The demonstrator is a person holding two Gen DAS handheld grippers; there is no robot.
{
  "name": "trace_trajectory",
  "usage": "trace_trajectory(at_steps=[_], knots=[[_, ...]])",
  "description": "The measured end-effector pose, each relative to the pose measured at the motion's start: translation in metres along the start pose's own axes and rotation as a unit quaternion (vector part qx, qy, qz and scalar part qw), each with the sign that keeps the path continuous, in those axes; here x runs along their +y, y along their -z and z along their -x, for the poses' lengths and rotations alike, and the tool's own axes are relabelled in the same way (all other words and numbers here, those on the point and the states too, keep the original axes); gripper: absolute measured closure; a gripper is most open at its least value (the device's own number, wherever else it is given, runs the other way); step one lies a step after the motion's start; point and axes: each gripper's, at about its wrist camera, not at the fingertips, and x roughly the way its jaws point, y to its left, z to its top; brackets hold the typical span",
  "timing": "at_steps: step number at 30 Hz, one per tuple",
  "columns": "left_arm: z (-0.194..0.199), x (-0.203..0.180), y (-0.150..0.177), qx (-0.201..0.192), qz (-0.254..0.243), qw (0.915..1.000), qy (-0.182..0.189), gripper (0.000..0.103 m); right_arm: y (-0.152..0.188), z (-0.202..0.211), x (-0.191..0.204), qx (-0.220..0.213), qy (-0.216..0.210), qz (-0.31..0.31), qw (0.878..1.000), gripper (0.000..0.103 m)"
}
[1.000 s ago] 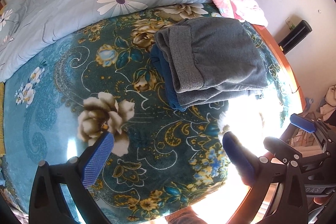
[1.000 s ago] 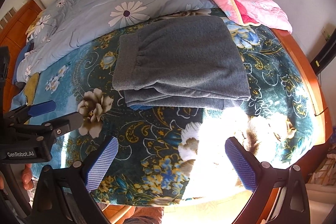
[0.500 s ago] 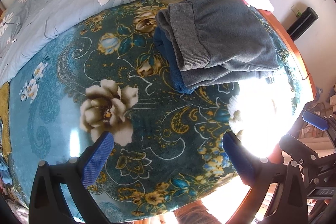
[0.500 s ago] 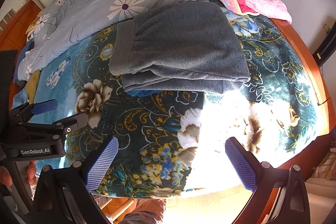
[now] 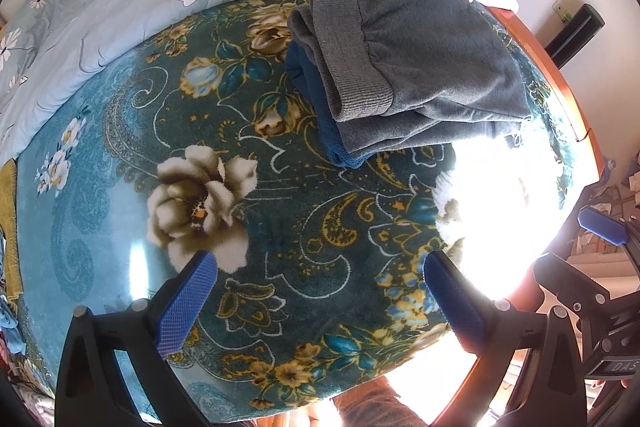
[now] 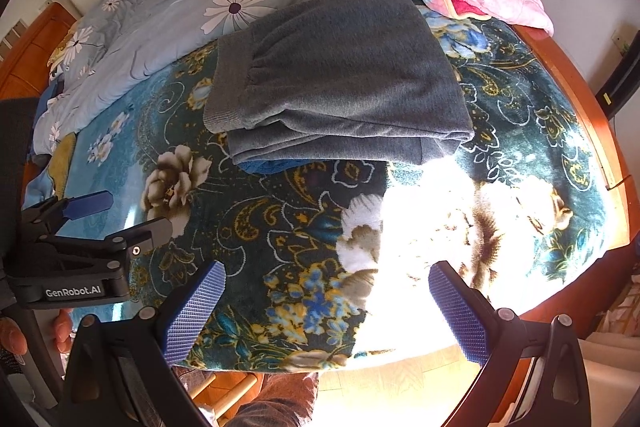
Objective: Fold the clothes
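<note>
Grey garment (image 6: 344, 75) lay folded atop a folded blue garment (image 5: 320, 115), far side of floral blanket (image 5: 280, 227), stacked neatly, likely for storing. Left gripper (image 5: 320, 301) and right gripper (image 6: 326, 311) hovered near, jaws wide, holding nothing.
</note>
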Motion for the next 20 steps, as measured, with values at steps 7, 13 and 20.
trace_trajectory(at_steps=[7,13,20], knots=[[-0.002,0.001,-0.003,0.002,0.000,1.0000,-0.001,0.000,-0.003,-0.001,0.001,0.001,0.000,0.000,1.000,0.000],[-0.003,0.003,-0.006,-0.001,0.001,1.0000,-0.001,0.000,-0.007,-0.002,0.002,0.001,0.000,0.001,1.000,0.000],[-0.004,0.006,-0.008,-0.005,0.003,1.0000,-0.003,0.000,-0.013,-0.004,0.002,0.001,0.001,0.001,1.000,0.000]])
